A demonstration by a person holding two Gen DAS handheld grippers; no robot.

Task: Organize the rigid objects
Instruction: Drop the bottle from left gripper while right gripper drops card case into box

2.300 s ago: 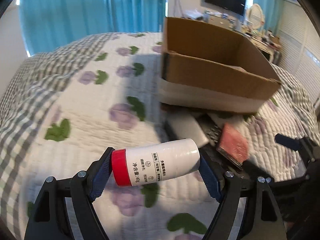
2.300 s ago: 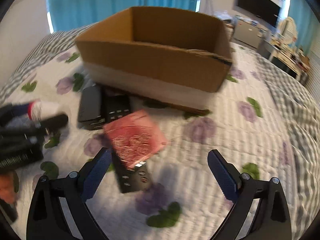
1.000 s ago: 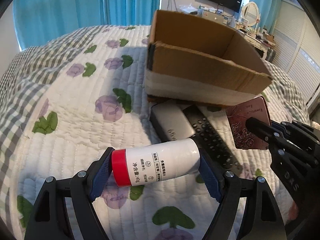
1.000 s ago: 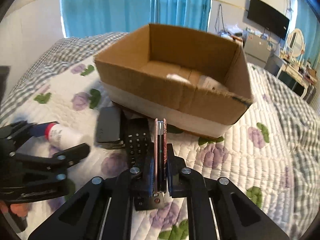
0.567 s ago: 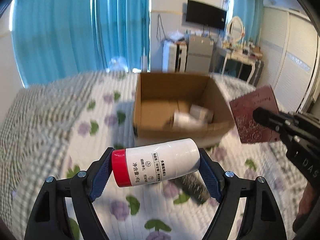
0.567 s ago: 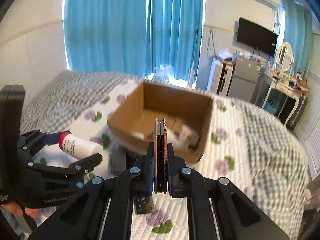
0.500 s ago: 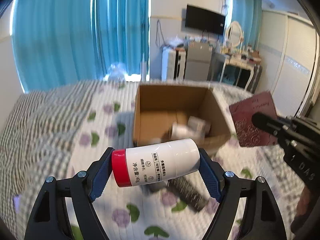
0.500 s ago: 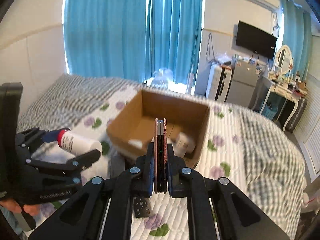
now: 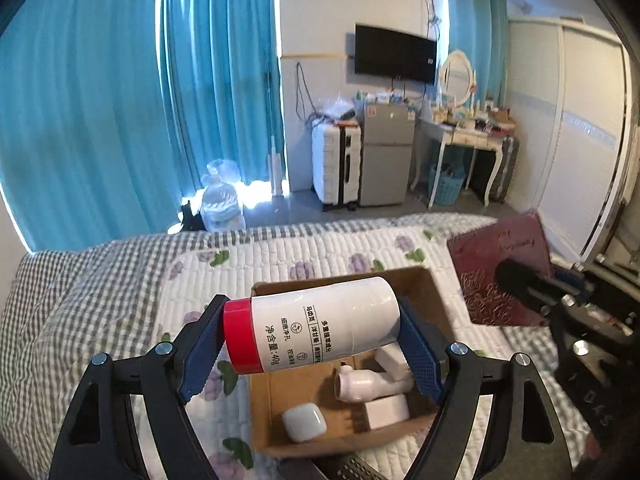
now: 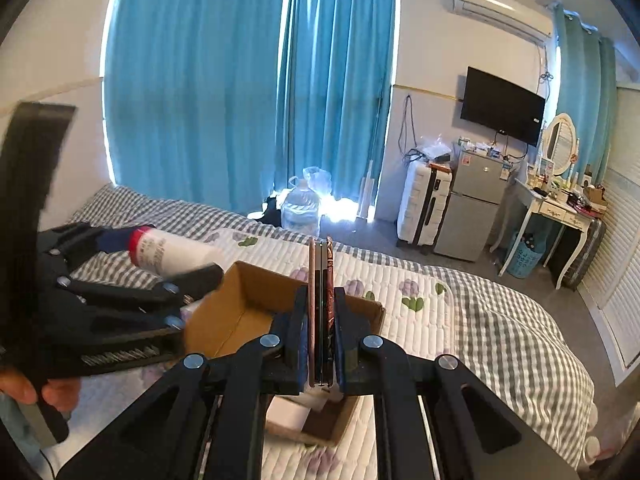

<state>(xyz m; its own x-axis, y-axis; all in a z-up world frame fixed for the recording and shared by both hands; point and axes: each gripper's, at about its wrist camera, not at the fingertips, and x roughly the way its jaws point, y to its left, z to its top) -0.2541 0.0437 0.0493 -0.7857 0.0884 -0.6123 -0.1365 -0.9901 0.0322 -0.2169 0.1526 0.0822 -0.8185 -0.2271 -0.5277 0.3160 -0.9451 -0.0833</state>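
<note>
- Teal curtains and a wall television back a bed with a quilt of purple flowers and grey checks, seen from above by both wrist cameras.
- Left gripper: its blue-padded fingers are clamped on a white bottle with a red cap, held crosswise, cap toward 9 o'clock and base toward 3 o'clock.
- Directly below the bottle lies an open cardboard box on the bed.
- Inside the box rest a small white bottle on its side, a rounded white case at about 7 o'clock of it, and a white block at about 5 o'clock.
- Right gripper: its fingers are pressed tight on a thin dark-red case held on edge, upright, over the box's near side.
- In the left wrist view the dark-red case shows its patterned face at 3 o'clock of the bottle, well apart from it.
- A dark remote pokes out at 6 o'clock, just beside the box's near wall.
</note>
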